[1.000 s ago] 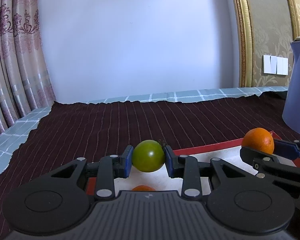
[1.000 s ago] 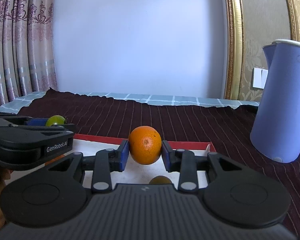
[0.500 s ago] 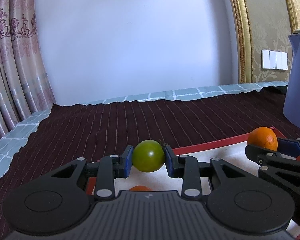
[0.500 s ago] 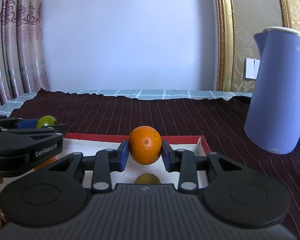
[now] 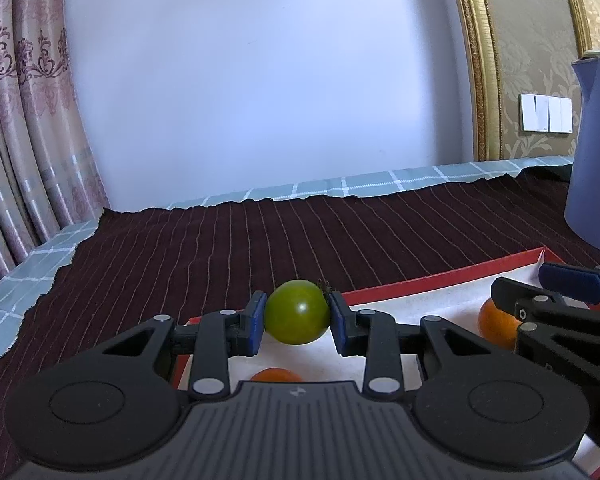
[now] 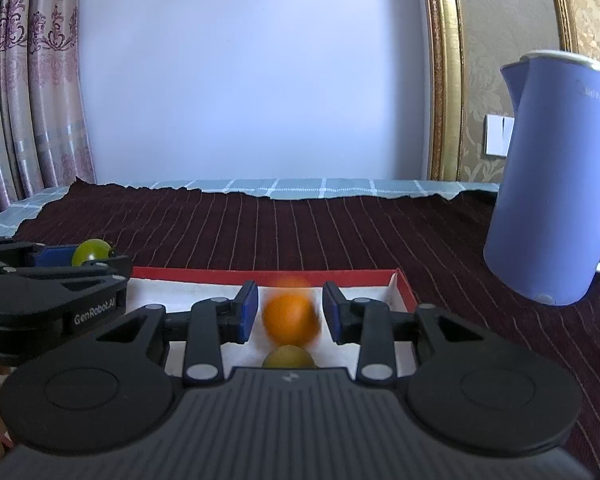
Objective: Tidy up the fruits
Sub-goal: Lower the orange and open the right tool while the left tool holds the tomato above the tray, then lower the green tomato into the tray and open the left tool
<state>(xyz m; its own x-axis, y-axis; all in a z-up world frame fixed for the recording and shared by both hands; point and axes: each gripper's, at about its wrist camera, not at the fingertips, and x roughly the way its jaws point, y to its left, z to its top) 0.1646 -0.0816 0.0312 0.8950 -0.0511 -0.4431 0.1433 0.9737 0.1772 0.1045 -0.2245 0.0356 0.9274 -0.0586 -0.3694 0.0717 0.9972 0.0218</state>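
Left wrist view has the left claw [image 5: 297, 318] closed on a green tomato [image 5: 297, 312], both blue pads pressed against its sides, the stem end against the right-hand pad. Below and just behind the held tomato sits a red-rimmed tray [image 5: 440, 278] with a white floor; a small orange fruit [image 5: 275, 375] lies in it right under the claw, half hidden by the claw's body. To the right, the right claw [image 5: 568, 280] reaches over the same tray, with an orange [image 5: 496, 326] beneath its near finger. Right wrist view shows that orange [image 6: 291, 317] blurred (a streak rises above it) between the right claw's [image 6: 290, 316] blue pads, with a slim gap on each side, so the pads are not pressing on it: the claw stands slightly open and holds nothing. Just below the orange, a yellowish fruit [image 6: 289, 358] rests on the tray floor. Off to the right of the tray a blue kettle [image 6: 556, 176] stands upright on the dark striped cloth [image 6: 300, 232] covering the counter.
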